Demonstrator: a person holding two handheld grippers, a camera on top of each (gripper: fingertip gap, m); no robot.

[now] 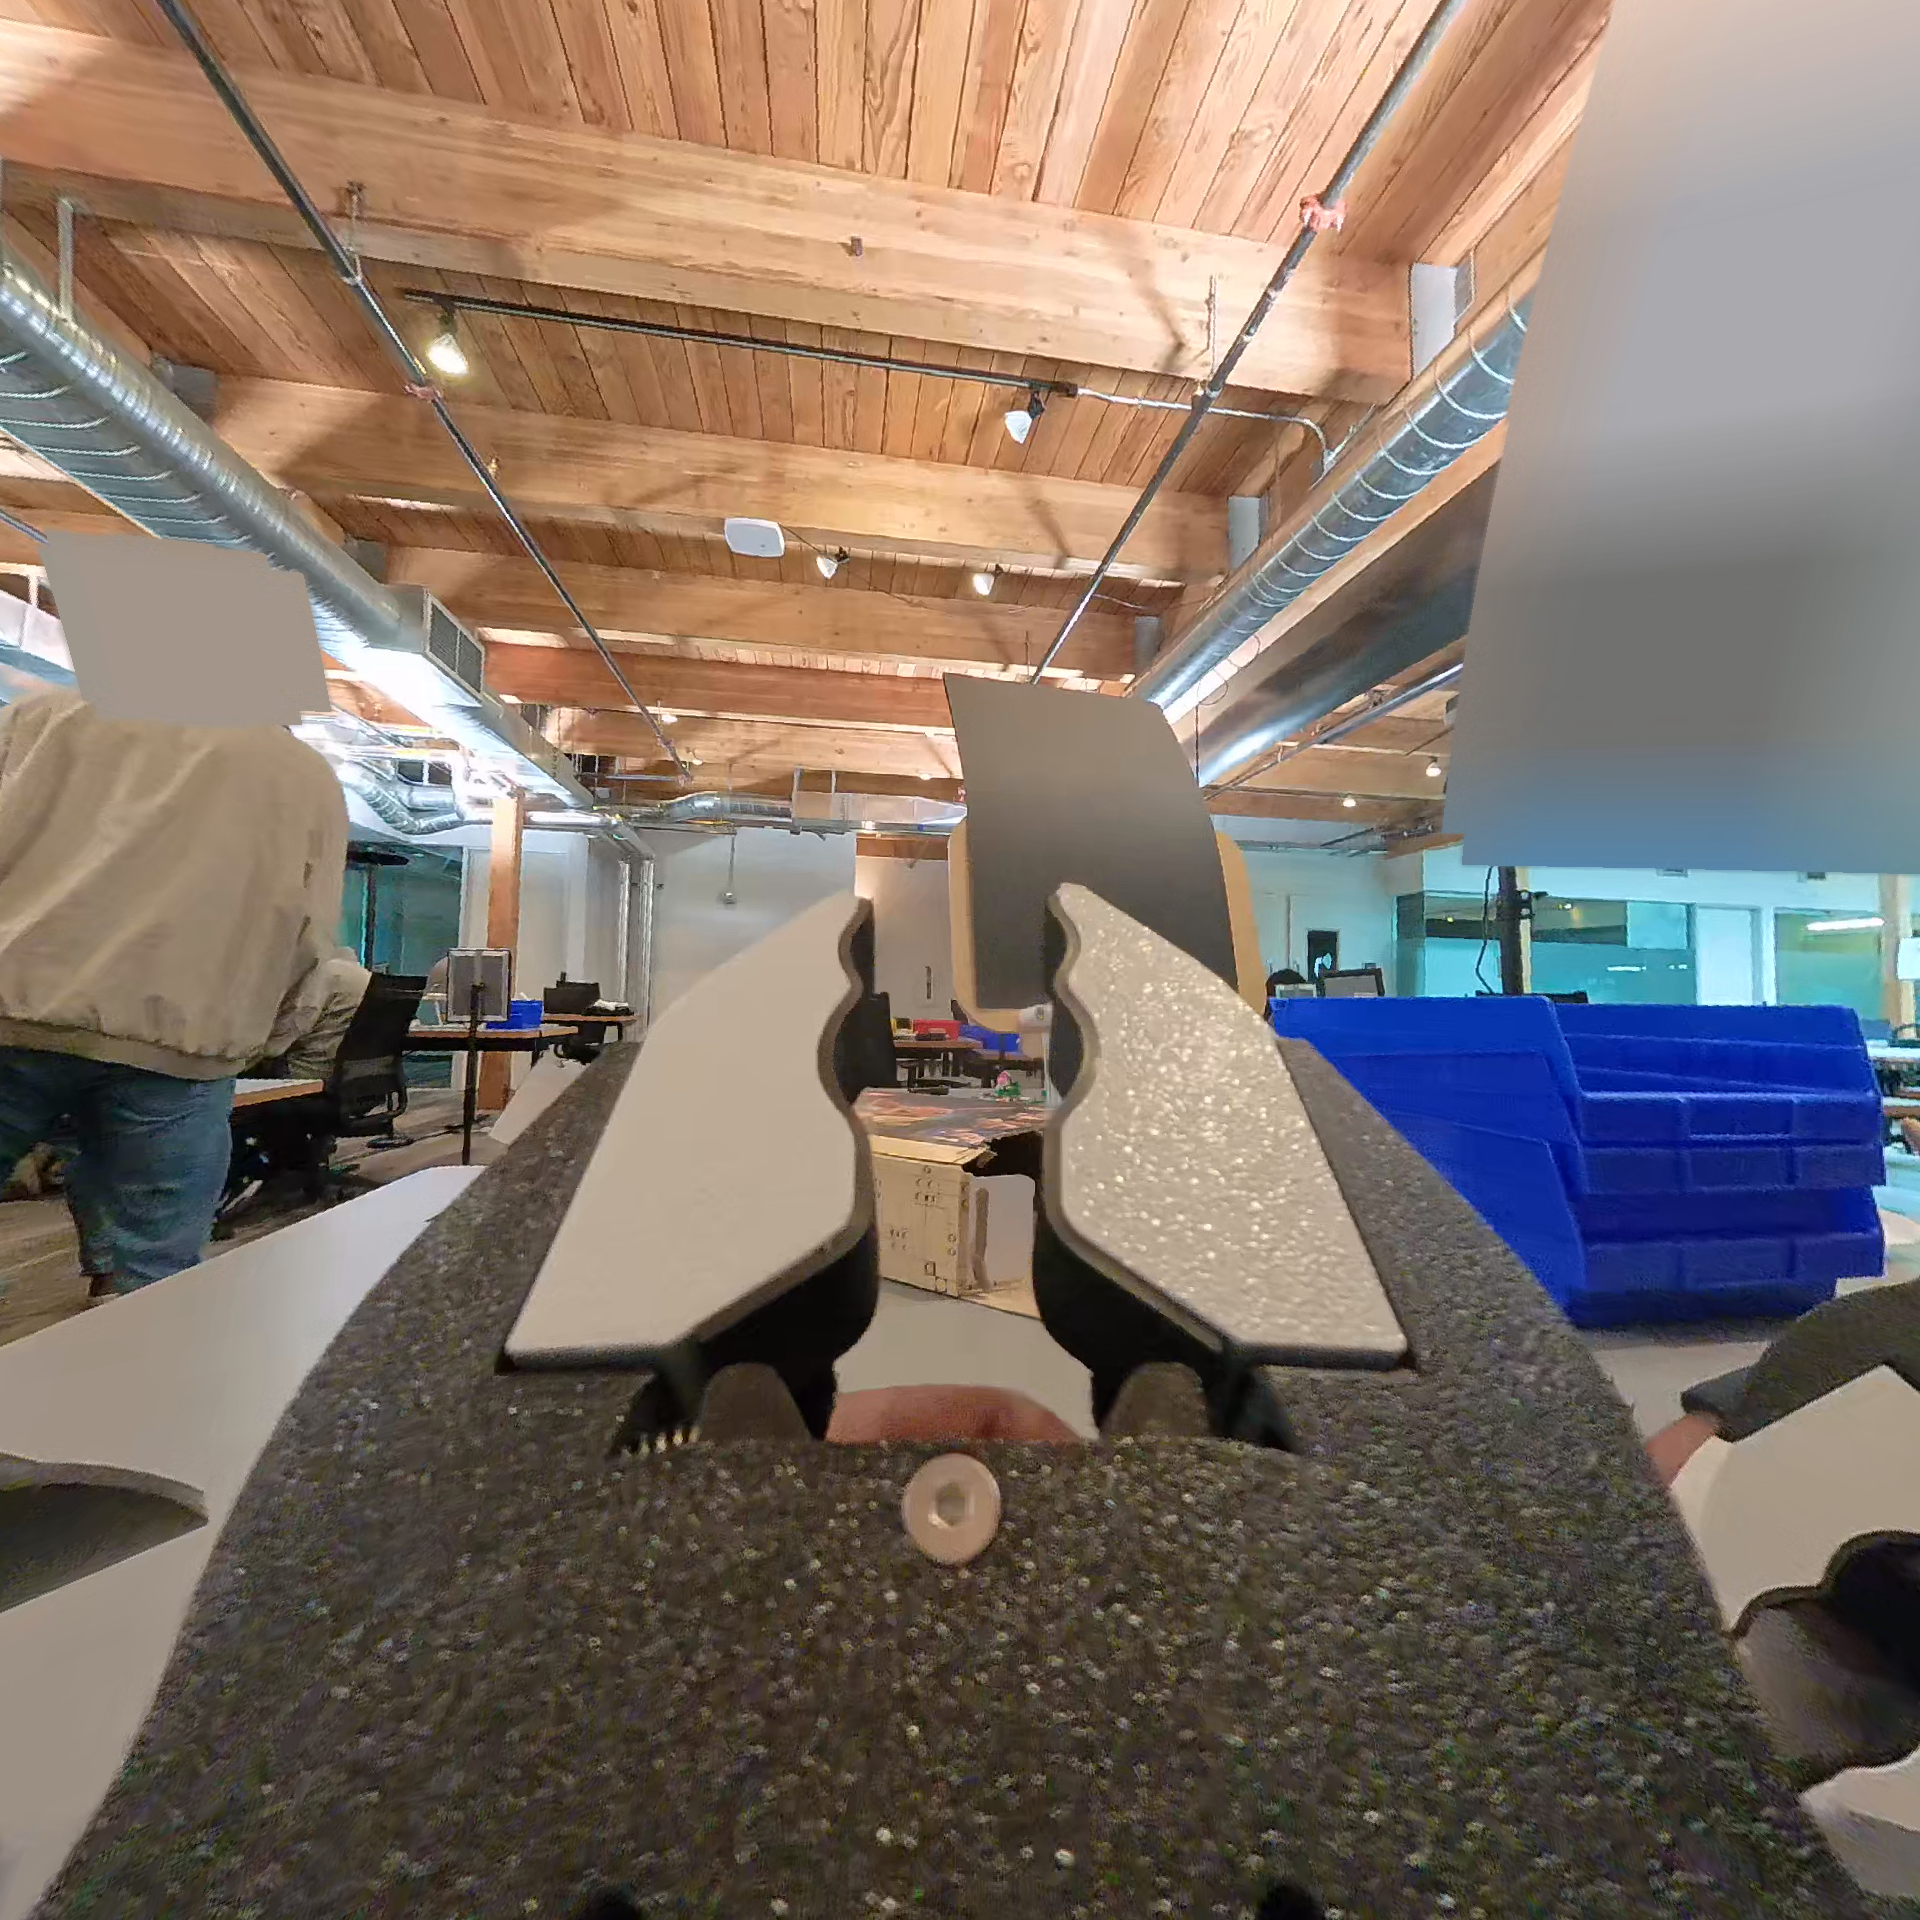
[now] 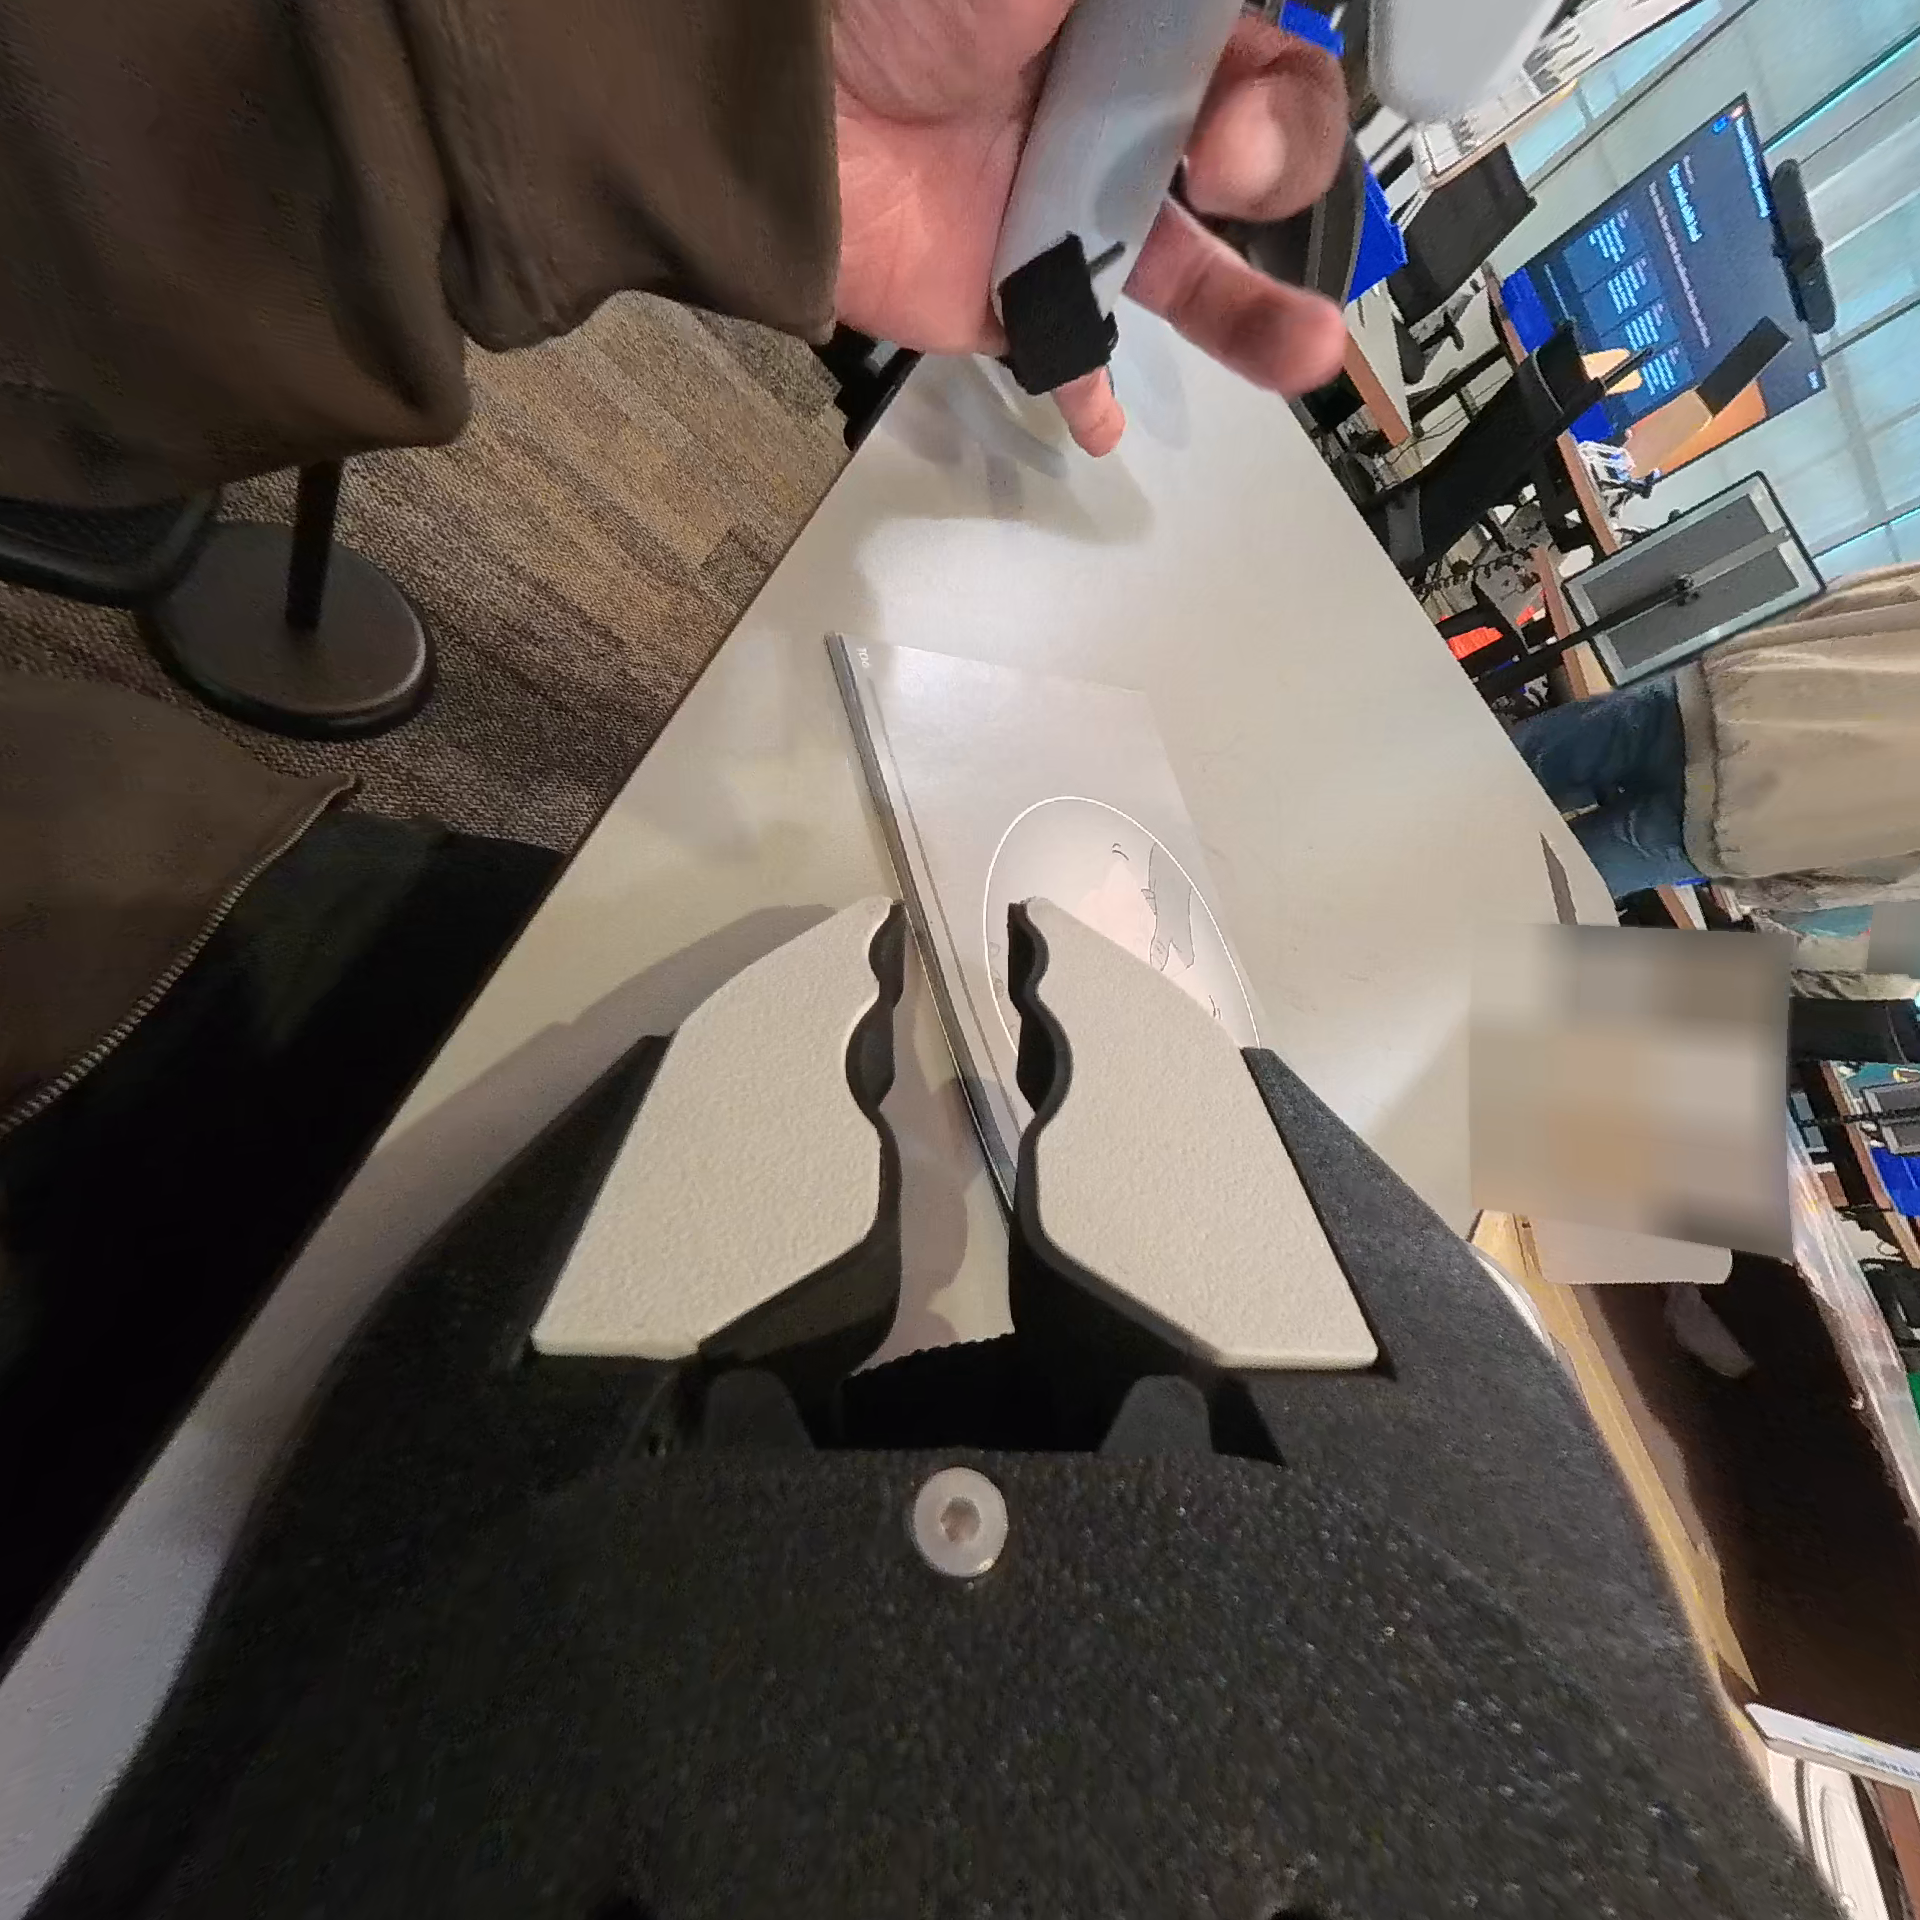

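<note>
Your right gripper sits in the centre of the right wrist view with its fingers apart, and a thin grey booklet runs straight into the gap between them. You see the booklet's spine edge as a dark line that starts at upper centre of the frame and slants down to the lower right, ending against the inner face of the right-hand finger. Its long axis lies nearly along the fingers, a little tilted. The fingers are not pressed on it: a clear gap shows on the left side of the edge, though the right-hand finger seems to touch it low down. The cover, with a pale circle drawn on it, lies to the right of the fingers over the white table. It is hard to tell whether the booklet lies flat or stands lifted on its edge.

Your left hand is at the top of that frame, well beyond the booklet's far end, wrapped round a pale handle.

In the left wrist view your left gripper points up and away, fingers apart and nothing between them. Stacked blue bins stand at right, and a person in a beige jacket stands at left.
</note>
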